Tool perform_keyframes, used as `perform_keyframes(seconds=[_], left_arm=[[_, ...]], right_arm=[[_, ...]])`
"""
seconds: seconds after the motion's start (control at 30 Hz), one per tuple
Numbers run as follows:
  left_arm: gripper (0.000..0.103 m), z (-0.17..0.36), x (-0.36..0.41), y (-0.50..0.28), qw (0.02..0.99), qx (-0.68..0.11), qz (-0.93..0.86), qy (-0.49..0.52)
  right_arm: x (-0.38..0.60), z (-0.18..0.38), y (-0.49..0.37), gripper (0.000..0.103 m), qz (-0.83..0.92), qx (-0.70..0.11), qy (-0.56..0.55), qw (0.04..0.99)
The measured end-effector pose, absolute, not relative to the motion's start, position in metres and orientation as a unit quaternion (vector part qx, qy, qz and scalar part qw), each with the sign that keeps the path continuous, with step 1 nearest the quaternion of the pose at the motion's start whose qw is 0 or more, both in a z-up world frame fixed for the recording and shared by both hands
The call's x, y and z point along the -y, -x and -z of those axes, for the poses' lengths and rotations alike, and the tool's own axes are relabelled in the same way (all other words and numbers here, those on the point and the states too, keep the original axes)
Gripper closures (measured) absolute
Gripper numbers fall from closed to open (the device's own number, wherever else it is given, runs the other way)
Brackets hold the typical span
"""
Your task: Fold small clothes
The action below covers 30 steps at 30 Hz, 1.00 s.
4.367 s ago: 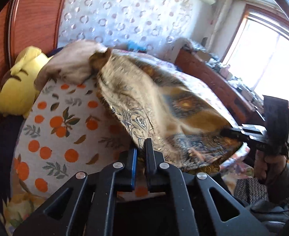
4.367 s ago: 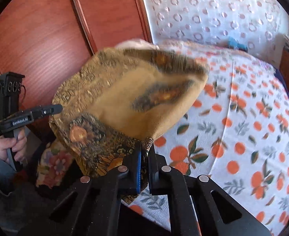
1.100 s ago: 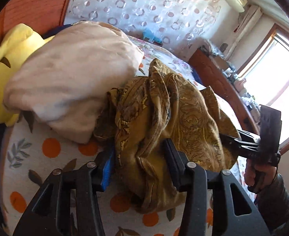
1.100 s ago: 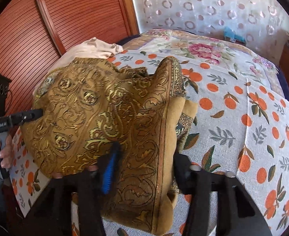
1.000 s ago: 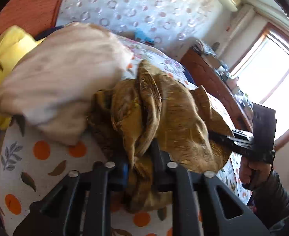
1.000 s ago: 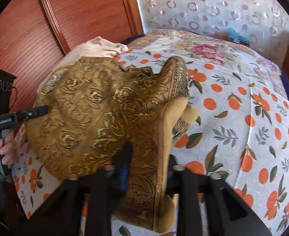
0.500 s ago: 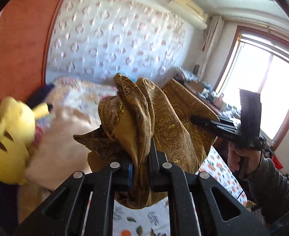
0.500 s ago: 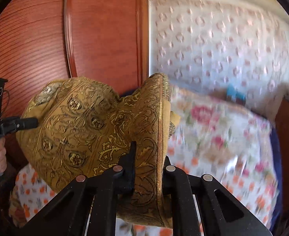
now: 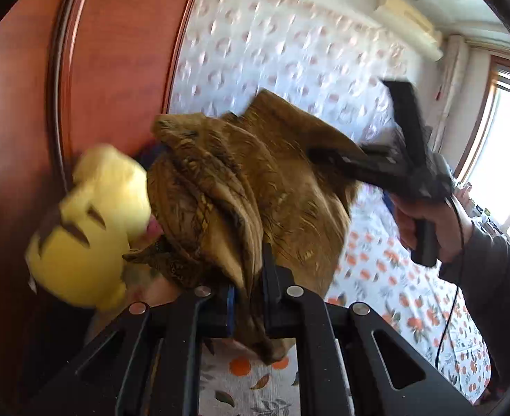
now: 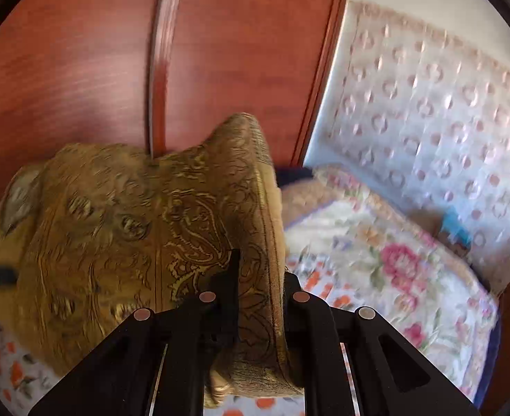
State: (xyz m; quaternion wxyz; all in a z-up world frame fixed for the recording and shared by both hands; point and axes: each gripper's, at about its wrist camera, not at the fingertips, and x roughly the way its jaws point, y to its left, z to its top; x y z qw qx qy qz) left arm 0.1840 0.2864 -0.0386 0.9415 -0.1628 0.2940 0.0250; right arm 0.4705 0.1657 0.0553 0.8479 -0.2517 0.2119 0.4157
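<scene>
A gold-brown paisley cloth (image 9: pixel 255 187) hangs bunched in the air above the bed. My left gripper (image 9: pixel 248 298) is shut on a thick fold of it. My right gripper (image 10: pixel 260 298) is shut on another edge of the cloth (image 10: pixel 123 228). In the left wrist view the right gripper (image 9: pixel 327 156) reaches in from the right, its tips against the cloth, held by a hand. The left gripper's tip shows only as a dark sliver at the left edge of the right wrist view.
A yellow plush toy (image 9: pixel 88 228) lies to the left against the red-brown wooden headboard (image 9: pixel 81 69). The bed sheet with orange dots (image 9: pixel 376 277) lies below. A floral quilt (image 10: pixel 376 260) lies by the white dotted curtain (image 10: pixel 428 111). A window (image 9: pixel 508 138) is at the right.
Both grippers closed on the cloth as it lay on the bed and lifted it into the air. In the last half second they swung it left, toward the headboard and plush toy.
</scene>
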Motion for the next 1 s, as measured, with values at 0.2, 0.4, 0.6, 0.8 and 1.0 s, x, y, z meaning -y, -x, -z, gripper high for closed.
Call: perform_keyframes(seconds=[0.2, 0.4, 0.6, 0.8, 1.0], left_arm=[[0.091, 0.058, -0.282, -0.175, 0.940, -0.292, -0.049, 0.170], [0.087, 0.073, -0.276, -0.169, 0.932, -0.305, -0.060, 0.188], [0.082, 0.071, -0.279, -0.177, 0.932, -0.305, -0.067, 0.186], [0.077, 0.066, -0.272, -0.173, 0.933, -0.307, -0.075, 0.173], [0.074, 0.049, -0.260, -0.164, 0.938, -0.308, -0.085, 0.131]], right_arm=[[-0.195, -0.030, -0.483, 0.083, -0.402, -0.223, 0.261, 0.849], [-0.191, -0.036, -0.483, 0.052, -0.357, -0.229, 0.213, 0.880], [-0.166, -0.041, -0.440, 0.052, -0.420, -0.234, 0.176, 0.859], [-0.171, 0.005, -0.452, 0.052, -0.429, -0.308, 0.170, 0.832], [-0.153, -0.014, -0.427, 0.052, -0.423, -0.282, 0.146, 0.848]])
